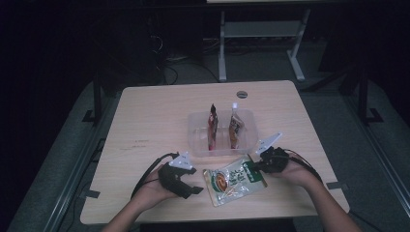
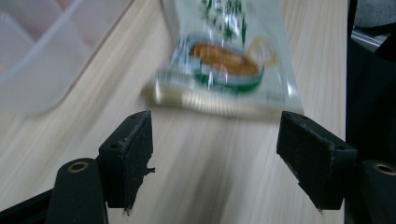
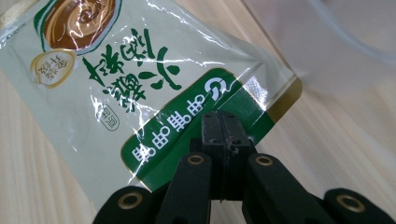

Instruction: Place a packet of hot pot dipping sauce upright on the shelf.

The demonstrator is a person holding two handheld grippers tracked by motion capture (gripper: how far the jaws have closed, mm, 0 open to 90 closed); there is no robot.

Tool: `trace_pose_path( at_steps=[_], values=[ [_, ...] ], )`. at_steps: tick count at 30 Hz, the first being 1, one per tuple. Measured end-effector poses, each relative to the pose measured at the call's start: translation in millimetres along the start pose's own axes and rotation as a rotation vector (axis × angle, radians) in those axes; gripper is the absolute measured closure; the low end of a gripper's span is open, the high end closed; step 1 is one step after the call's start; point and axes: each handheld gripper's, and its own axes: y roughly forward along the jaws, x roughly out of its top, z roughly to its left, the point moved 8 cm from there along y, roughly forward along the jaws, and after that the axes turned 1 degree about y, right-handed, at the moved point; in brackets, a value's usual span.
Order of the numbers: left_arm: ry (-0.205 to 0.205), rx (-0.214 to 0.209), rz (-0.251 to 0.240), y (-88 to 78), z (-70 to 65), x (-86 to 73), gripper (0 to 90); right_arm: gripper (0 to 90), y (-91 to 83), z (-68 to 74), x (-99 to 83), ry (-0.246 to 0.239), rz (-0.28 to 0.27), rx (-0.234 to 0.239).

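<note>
right hand-held gripper (image 1: 259, 167) is clamped on the pouch (image 1: 233, 179), jaws fully together on its green end; the right gripper view shows the pads pinching the film at the green band near the gold edge (image 3: 223, 135). pouch lies flat on the table (image 1: 154, 116), near the front edge, just in front of the clear tray (image 1: 196, 140), its far corner close to the tray wall; can't tell if they touch. pouch is pale green with a bowl picture and green print.

left hand-held gripper (image 1: 191, 190) has its jaws wide apart, nothing between them. it sits just left of the pouch, pointing at it, not touching. the left gripper view has the pouch's bottom seam (image 2: 219, 100) just ahead of the pads (image 2: 133, 149), bare table between them, picture blurred.

tray holds two upright packets, a red one (image 1: 212, 128) in the left half and a brown-white one (image 1: 235, 126) in the right half, apart from each other. a small round grey disc (image 1: 241, 94) sits at the table's far edge.
</note>
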Motion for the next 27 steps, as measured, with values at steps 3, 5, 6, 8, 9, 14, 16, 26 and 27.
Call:
trace_pose_path(
  at_steps=[3,5,6,8,9,14,16,26,27],
  values=[
    [0.021,0.001,0.013,12.2,2.3,9.2,26.6,89.9,7.1,6.5,9.3,-0.043,-0.013,0.016],
    [0.025,-0.012,0.025,20.6,3.1,13.2,26.6,89.9,11.1,10.5,14.3,-0.056,-0.015,0.022],
    [0.030,-0.015,0.043,25.7,4.2,13.6,26.7,89.9,12.7,12.3,16.9,-0.064,-0.016,0.023],
    [0.024,-0.022,0.064,32.2,7.2,12.6,26.6,89.9,16.2,16.3,21.4,-0.072,-0.018,0.026],
    [0.020,-0.024,0.071,34.9,8.3,11.3,26.6,90.0,17.9,17.8,23.4,-0.074,-0.023,0.028],
    [-0.003,-0.040,0.112,39.1,8.4,2.6,30.3,89.8,17.7,24.5,32.7,-0.074,-0.052,0.049],
    [0.000,-0.050,0.114,38.8,7.1,1.9,34.4,84.1,11.7,24.6,35.2,-0.058,-0.077,0.047],
    [0.000,-0.035,0.095,36.8,10.4,2.7,69.9,47.6,-13.8,13.6,30.2,0.134,-0.184,0.061],
    [0.003,-0.038,0.094,35.9,10.5,3.0,75.3,44.6,-13.7,12.7,29.3,0.139,-0.185,0.062]
  ],
)
